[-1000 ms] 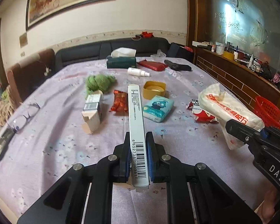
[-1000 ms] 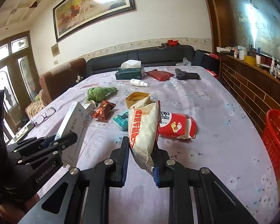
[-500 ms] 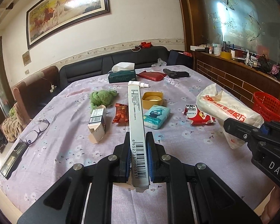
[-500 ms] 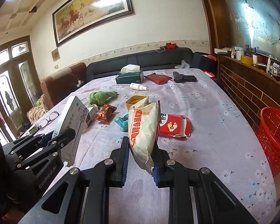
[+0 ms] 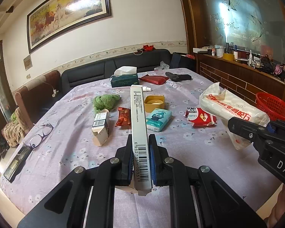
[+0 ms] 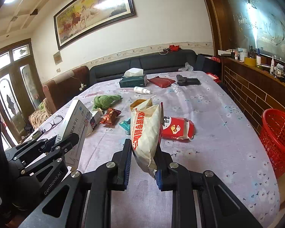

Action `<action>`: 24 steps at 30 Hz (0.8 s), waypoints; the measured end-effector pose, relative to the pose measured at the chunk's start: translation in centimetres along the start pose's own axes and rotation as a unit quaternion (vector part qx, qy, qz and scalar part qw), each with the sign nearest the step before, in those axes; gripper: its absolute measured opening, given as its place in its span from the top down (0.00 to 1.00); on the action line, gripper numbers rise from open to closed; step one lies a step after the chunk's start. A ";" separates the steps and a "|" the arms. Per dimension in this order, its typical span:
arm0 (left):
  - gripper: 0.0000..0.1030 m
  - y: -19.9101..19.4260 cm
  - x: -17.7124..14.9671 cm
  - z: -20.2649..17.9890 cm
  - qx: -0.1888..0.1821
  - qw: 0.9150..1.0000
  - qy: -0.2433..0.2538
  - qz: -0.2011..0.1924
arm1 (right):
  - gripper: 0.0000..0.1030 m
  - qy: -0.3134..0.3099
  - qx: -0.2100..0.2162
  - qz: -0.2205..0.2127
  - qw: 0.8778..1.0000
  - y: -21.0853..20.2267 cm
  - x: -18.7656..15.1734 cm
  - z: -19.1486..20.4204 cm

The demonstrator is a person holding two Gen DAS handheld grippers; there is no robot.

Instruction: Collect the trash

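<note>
My left gripper [image 5: 140, 152] is shut on a long white medicine box [image 5: 138, 125] with a barcode, held above the near part of the table; the box also shows in the right wrist view [image 6: 76, 121]. My right gripper [image 6: 143, 152] is shut on a white plastic bag with red print [image 6: 145, 131], also seen at the right of the left wrist view [image 5: 229, 108]. A red plastic basket [image 6: 279, 140] stands off the table's right edge. On the table lie a red foot-print packet [image 6: 177, 130], a red snack wrapper [image 5: 123, 116] and a small open carton [image 5: 100, 127].
A teal tissue pack [image 5: 158, 119], a yellow lid [image 5: 154, 102], a green cloth [image 5: 106, 101], glasses [image 5: 39, 135], a tissue box [image 5: 124, 79], a white bottle [image 6: 141, 90], a red pouch [image 5: 153, 79] and a black object [image 6: 187, 80] lie on the flowered tablecloth [image 6: 218, 114].
Both grippers have drawn back and risen from the table with their loads still held. More of the table and the red basket now shows.
</note>
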State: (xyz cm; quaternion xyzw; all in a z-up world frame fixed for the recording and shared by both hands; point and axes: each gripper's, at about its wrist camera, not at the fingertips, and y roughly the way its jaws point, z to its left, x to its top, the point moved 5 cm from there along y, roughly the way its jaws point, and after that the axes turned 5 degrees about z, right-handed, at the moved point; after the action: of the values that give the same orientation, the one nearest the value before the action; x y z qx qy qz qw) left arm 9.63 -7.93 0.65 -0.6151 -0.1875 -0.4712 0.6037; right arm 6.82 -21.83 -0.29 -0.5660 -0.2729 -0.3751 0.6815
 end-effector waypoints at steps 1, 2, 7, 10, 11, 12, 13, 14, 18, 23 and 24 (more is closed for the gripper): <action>0.87 -0.3 0.0 0.0 0.001 1.000 0.000 -0.002 | 0.78 0.000 0.001 -0.002 1.000 -0.3 0.0 0.1; 0.87 -0.5 0.0 0.0 0.001 1.000 0.000 -0.004 | 0.78 0.000 0.001 -0.003 1.000 -0.5 0.0 0.2; 0.87 -1.9 0.1 0.0 0.006 1.000 0.000 -0.013 | 0.78 -0.006 0.005 -0.013 1.000 -1.8 0.0 0.9; 0.87 -2.4 0.0 0.0 0.006 1.000 -0.001 -0.016 | 0.78 -0.012 0.008 -0.016 1.000 -2.2 -0.1 1.3; 0.87 -2.5 0.0 -0.1 0.006 1.000 0.001 -0.017 | 0.78 -0.013 0.008 -0.016 1.000 -2.2 -0.1 1.3; 0.87 -2.5 0.1 -0.2 0.006 1.000 0.001 -0.017 | 0.78 -0.015 0.008 -0.016 1.000 -2.1 -0.2 1.3; 0.87 -2.5 0.0 -0.2 0.006 1.000 0.000 -0.017 | 0.78 -0.016 0.009 -0.014 1.000 -2.0 -0.2 1.4; 0.87 -2.5 0.0 -0.2 0.006 1.000 0.000 -0.017 | 0.78 -0.016 0.009 -0.014 1.000 -1.9 -0.2 1.4; 0.87 -2.3 0.0 -0.2 0.006 1.000 -0.003 -0.011 | 0.78 -0.012 0.008 -0.013 1.000 -1.6 -0.2 1.3; 0.87 -2.1 0.0 -0.2 0.006 1.000 -0.003 -0.007 | 0.78 -0.005 0.009 -0.009 1.000 -1.5 -0.1 0.9; 0.87 -2.1 0.0 -0.1 0.007 1.000 -0.003 -0.007 | 0.78 -0.005 0.009 -0.009 1.000 -1.5 -0.1 0.9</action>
State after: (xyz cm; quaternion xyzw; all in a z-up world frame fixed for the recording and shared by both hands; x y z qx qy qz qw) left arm 7.94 -7.65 1.79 -0.6113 -0.1970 -0.4720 0.6040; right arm 5.57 -21.01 0.69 -0.5592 -0.2848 -0.3754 0.6821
